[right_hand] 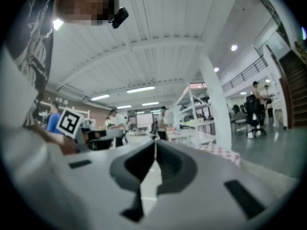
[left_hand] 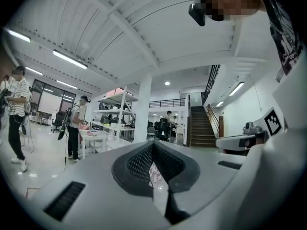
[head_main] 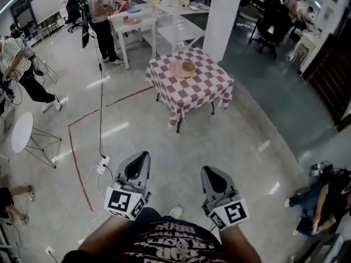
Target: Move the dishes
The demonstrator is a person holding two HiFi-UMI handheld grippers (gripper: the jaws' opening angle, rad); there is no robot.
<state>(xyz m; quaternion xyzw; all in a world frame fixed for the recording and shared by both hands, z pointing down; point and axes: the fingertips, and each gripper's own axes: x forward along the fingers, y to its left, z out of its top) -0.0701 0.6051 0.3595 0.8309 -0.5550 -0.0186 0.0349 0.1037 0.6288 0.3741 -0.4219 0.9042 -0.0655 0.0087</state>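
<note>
A small table with a red-and-white checkered cloth (head_main: 197, 89) stands well ahead of me on the grey floor. On its far side lies a pink plate (head_main: 178, 70) with a small brownish dish (head_main: 188, 66) on it. My left gripper (head_main: 143, 154) and right gripper (head_main: 204, 170) are held side by side near my body, level, far short of the table. Both have their jaws together with nothing between them. In the left gripper view the tips (left_hand: 153, 143) meet. In the right gripper view the tips (right_hand: 155, 142) meet too, and the checkered cloth (right_hand: 223, 153) shows at right.
A white pillar (head_main: 229, 15) rises behind the table. White tables (head_main: 134, 23) with a person (head_main: 98, 12) stand at back left. A red tape line (head_main: 79, 166), a cable and power strip (head_main: 102, 164) lie on the floor at left. People sit at right (head_main: 326, 199).
</note>
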